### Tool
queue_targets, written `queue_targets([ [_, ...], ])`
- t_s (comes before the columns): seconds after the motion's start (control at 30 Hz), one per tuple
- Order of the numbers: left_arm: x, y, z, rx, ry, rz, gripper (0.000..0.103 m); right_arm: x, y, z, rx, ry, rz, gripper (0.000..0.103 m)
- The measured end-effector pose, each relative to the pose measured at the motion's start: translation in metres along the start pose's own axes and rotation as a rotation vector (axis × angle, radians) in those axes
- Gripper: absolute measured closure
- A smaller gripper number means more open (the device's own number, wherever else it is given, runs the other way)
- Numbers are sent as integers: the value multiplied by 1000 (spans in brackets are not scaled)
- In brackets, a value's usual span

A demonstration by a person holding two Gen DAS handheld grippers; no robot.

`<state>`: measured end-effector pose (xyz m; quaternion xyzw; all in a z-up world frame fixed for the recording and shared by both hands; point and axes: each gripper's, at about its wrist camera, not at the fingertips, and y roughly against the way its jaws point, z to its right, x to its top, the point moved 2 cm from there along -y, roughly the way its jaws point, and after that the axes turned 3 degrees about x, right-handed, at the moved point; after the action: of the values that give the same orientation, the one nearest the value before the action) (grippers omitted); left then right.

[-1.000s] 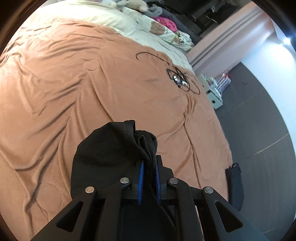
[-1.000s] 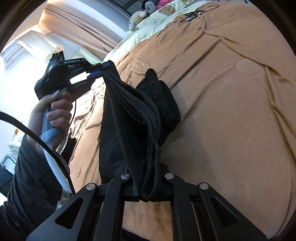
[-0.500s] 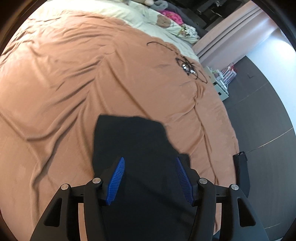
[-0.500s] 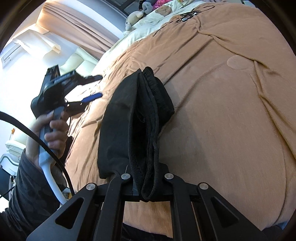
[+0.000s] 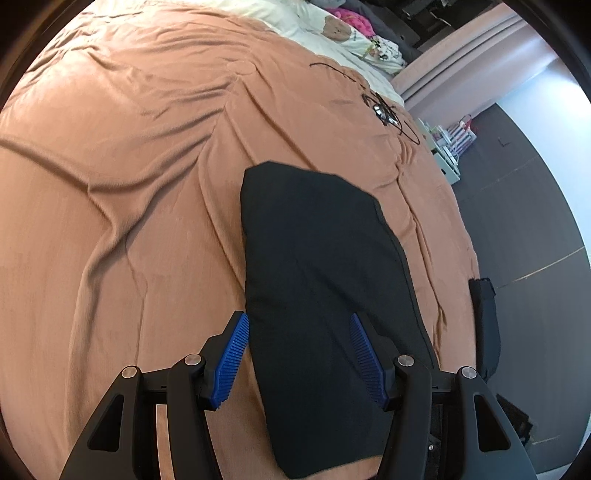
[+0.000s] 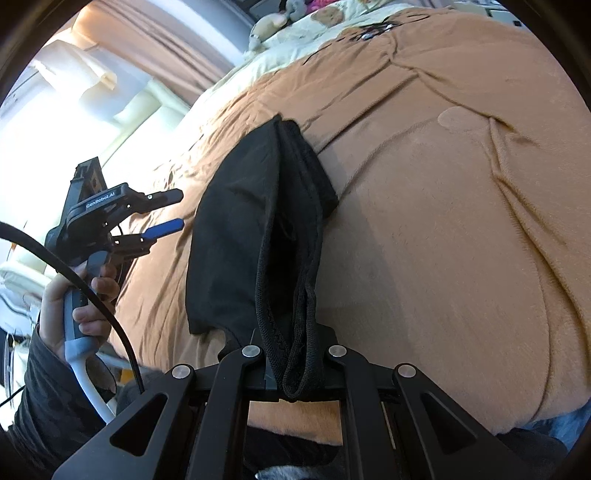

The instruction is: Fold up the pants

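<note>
**Left tool lets go, right tool keeps its hold on the pants**

Since a second ago the left tool (image 5: 299, 356) has released the black pants (image 5: 325, 295): its blue pads, then pinched on bunched cloth, now stand wide apart with nothing between them. Half a second ago they were already spread, and since then the tool has drawn a little away from the fabric. Seen from the right wrist camera, the left tool (image 6: 162, 214) hovers beside the pants without touching them, gripped by the person's left hand (image 6: 79, 295) in a dark sleeve.

The right tool (image 6: 291, 373) is still clamped on the pants (image 6: 258, 236), with several stacked layers of hem or waistband squeezed between its black fingers. From that grip the cloth runs forward and lies on the brown blanket (image 6: 443, 221) that covers the bed.

In the left wrist view the pants form a smooth dark folded slab lying on the blanket (image 5: 129, 221), closer to the bed's right edge than to its middle. A tangle of black cable (image 5: 384, 109) lies farther up the bed near the same edge, well apart from the pants. Cream bedding with a bear print (image 5: 334, 29) lies at the head of the bed.
</note>
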<state>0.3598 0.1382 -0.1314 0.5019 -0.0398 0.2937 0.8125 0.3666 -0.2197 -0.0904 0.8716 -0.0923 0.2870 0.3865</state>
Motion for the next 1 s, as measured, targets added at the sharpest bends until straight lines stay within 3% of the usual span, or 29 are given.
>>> queue_targets([
  [0.07, -6, 4, -1, -4, -2, -9, 44, 1, 9, -5, -43, 34, 29, 92],
  [0.13, -11, 8, -1, -9, 0, -10, 44, 4, 14, -7, -34, 40, 46, 71],
  [0.17, -13, 11, -1, -13, 1, -9, 44, 6, 18, -7, -38, 33, 68, 46],
  [0.2, -16, 13, -1, -16, 3, -7, 44, 7, 21, -6, -40, 28, 83, 32],
  [0.43, -34, 18, -11, -60, 43, -11, 44, 27, 29, -8, -52, 65, 138, 32],
  [1.0, -54, -4, -27, -135, 161, -30, 44, 91, -42, -10, -43, 168, -3, 32],
])
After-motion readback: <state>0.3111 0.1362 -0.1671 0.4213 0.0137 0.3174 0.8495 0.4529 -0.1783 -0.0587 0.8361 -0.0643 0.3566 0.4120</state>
